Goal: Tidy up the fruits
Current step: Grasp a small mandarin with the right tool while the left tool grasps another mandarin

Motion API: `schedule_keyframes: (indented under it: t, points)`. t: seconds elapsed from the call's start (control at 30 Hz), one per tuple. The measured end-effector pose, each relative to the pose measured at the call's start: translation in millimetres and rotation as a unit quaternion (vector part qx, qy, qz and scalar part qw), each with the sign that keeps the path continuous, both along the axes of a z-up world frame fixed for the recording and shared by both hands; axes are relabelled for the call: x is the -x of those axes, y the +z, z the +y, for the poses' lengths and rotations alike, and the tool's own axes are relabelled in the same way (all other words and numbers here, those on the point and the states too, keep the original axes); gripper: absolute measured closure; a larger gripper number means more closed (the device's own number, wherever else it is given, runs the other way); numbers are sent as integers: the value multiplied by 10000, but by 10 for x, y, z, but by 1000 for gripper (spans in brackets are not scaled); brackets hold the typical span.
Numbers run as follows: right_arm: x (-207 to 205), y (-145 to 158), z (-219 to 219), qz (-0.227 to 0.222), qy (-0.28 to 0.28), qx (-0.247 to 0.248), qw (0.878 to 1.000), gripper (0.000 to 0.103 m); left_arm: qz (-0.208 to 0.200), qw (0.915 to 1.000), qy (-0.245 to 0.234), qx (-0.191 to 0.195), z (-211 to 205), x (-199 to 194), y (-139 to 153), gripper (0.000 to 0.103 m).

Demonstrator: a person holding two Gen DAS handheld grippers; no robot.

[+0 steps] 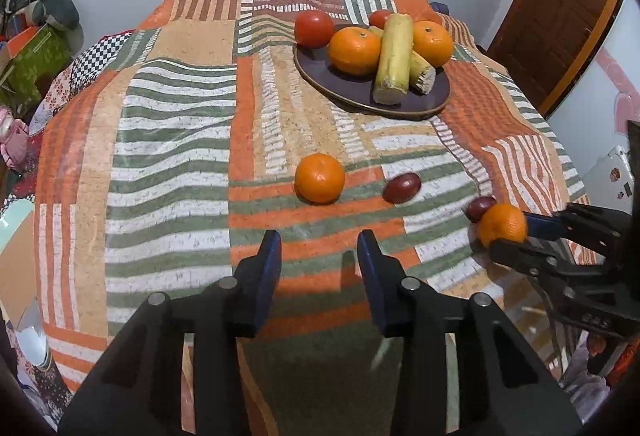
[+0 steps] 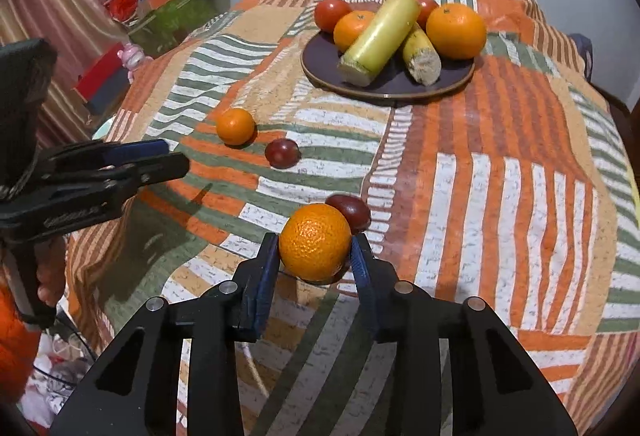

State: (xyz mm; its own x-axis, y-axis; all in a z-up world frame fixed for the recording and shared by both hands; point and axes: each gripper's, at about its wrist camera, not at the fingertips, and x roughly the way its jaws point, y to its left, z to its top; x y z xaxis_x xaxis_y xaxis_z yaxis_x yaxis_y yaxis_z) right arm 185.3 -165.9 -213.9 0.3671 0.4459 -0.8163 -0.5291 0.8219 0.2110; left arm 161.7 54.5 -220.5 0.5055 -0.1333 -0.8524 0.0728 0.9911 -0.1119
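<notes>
A dark plate (image 1: 434, 98) (image 2: 320, 70) at the back holds two oranges, two tomatoes and two yellow-green sugarcane pieces (image 1: 394, 58). My right gripper (image 2: 316, 250) (image 1: 510, 236) is shut on an orange (image 2: 315, 241) (image 1: 502, 224) just above the cloth, next to a dark red fruit (image 2: 354, 210) (image 1: 480, 206). Another orange (image 1: 319, 177) (image 2: 235, 125) and a second dark red fruit (image 1: 402, 187) (image 2: 282, 153) lie loose on the cloth. My left gripper (image 1: 318, 252) (image 2: 176, 156) is open and empty, short of the loose orange.
A striped patchwork cloth (image 1: 180, 156) covers the rounded table, which drops off at all edges. Boxes and clutter (image 2: 160, 16) stand at the left. A wooden door (image 1: 560, 16) is at the back right.
</notes>
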Motion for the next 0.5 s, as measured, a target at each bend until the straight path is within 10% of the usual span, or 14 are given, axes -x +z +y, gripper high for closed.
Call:
schedule_keyframes:
  t: [0.5]
  points:
    - [-339, 256, -254, -355, -417, -165, 9984, 70, 219, 9996, 72, 175, -2, -543, -236, 63]
